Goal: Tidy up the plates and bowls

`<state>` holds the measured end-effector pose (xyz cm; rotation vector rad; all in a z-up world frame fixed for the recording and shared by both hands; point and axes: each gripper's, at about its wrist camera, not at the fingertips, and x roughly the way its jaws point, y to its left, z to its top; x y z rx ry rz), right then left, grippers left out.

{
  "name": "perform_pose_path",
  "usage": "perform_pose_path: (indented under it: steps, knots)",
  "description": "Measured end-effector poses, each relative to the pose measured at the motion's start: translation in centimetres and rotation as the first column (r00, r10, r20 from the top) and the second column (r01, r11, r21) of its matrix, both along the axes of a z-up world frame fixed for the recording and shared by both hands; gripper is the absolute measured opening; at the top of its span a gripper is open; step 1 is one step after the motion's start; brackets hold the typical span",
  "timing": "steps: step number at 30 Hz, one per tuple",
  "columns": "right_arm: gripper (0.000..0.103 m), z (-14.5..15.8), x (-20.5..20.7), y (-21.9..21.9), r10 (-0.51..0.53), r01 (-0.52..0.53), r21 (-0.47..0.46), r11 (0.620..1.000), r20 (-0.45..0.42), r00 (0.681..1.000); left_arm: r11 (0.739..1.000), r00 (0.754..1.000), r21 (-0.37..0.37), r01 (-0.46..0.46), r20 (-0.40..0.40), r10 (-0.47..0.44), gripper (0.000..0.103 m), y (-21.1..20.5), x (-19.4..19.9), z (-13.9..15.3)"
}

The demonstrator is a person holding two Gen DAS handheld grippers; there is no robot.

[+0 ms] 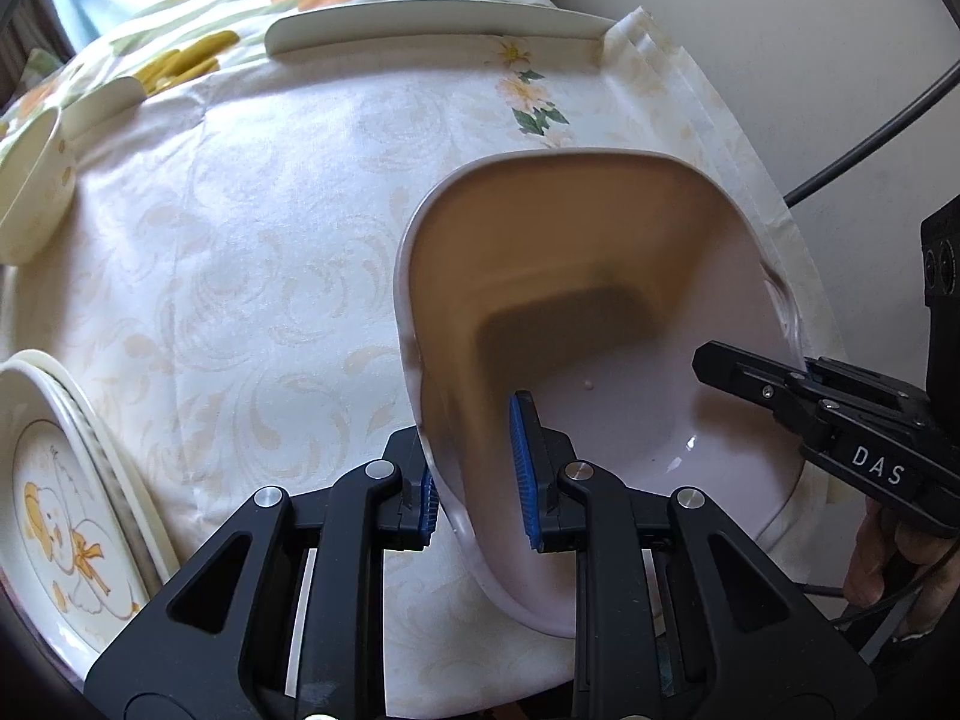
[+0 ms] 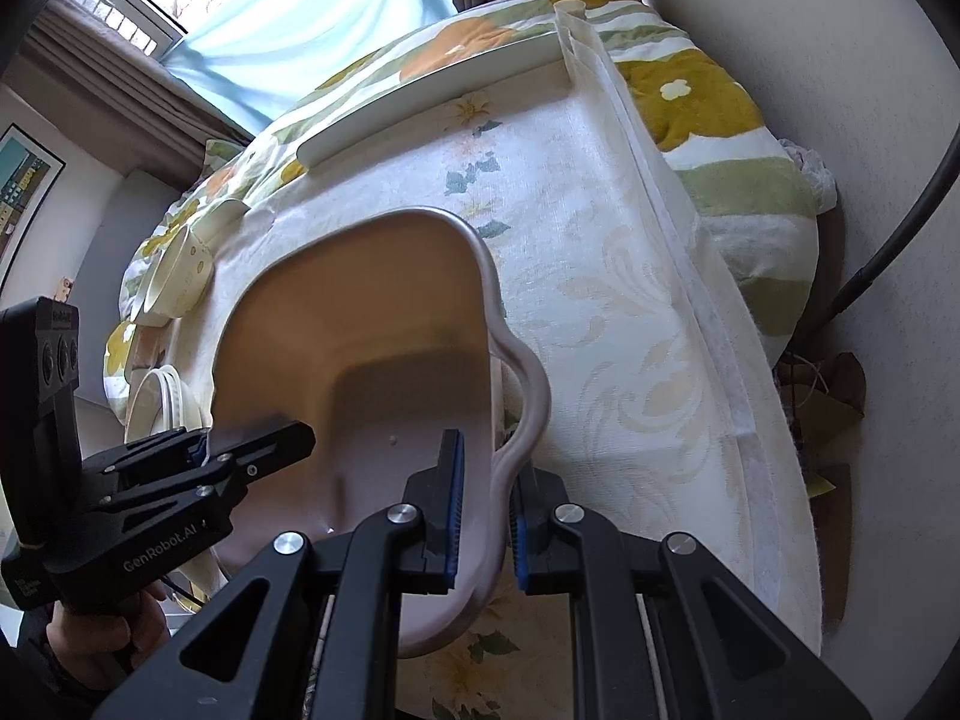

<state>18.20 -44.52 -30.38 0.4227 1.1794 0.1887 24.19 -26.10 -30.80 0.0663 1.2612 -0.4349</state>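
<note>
Pink dish (image 1: 600,312): held tilted above the cloth (image 1: 252,252), off the tabletop.
Left hand-held gripper (image 1: 477,480): pinches its near rim.
Right hand-held gripper (image 2: 485,510): clamps the wavy side handle, sharing the load.
Stacked plates (image 1: 66,480): left, likely destination.
Bowl (image 1: 36,192): farther back.

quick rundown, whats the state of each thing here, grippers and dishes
left gripper: shut on the basin's left rim
right gripper: shut on the basin's right rim
pink basin: empty, held on both sides over the tablecloth
duck plates: stacked, upright
cream bowl: tipped on its side
long white dish: flat at the far edge
</note>
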Motion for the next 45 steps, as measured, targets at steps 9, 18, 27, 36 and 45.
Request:
perform_pose_path:
  steps: [9,18,27,36,45]
  knots:
    - [0.053,-0.6,-0.1,-0.8,-0.049,0.05,0.064,0.997,-0.013,0.999,1.0,0.998,0.025,-0.017,0.062,0.015,0.088,0.0,-0.5,0.6]
    - [0.055,3.1,-1.9,-1.8,-0.076,0.074,0.038,0.997,0.047,0.996,0.999,0.993,0.023,-0.049,0.112,0.046,0.088,2.0,-2.3,4.0]
    - [0.072,12.3,-1.9,2.0,0.074,-0.082,0.022,0.996,0.241,0.968,0.982,0.907,0.02,-0.187,0.387,0.164,0.098,8.1,-5.9,15.4]
    - [0.101,18.2,2.4,12.4,0.283,-0.288,-0.043,0.957,0.359,0.889,0.929,0.833,0.026,-0.369,0.452,0.318,0.103,18.2,-3.0,19.4]
    - [0.101,17.1,11.3,21.5,0.347,-0.336,-0.087,0.938,0.283,0.894,0.866,0.827,-0.059,-0.496,0.271,0.493,0.103,29.8,4.8,15.9]
